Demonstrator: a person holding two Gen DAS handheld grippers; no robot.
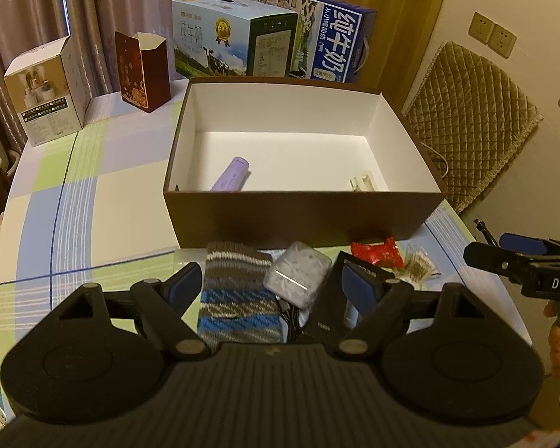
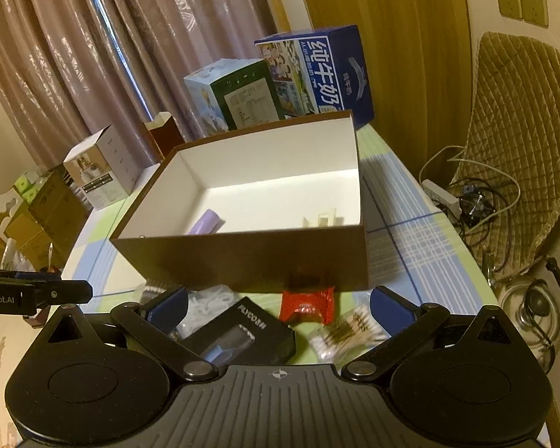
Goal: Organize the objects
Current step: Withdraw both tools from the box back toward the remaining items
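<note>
Tongs left (image 1: 267, 285) and right (image 2: 278, 308) both gape empty before brown box (image 1: 302, 220).

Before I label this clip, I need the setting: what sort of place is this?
Probably a home room: curtains, a checked tablecloth and a padded chair.

One open brown box (image 1: 302, 220) sits on the table, holding two things: one purple tube (image 1: 231, 174) and one small cream-coloured piece (image 1: 363, 183). In front of it lie five loose items: one striped knitted pouch (image 1: 235, 295), one clear plastic case (image 1: 298, 280), one black carton (image 2: 242, 336), one red packet (image 2: 307, 305), one bag of cotton swabs (image 2: 345, 332). Four cartons stand behind: two milk cartons (image 1: 239, 37), one dark red carton (image 1: 143, 71), one white carton (image 1: 48, 93).
</note>
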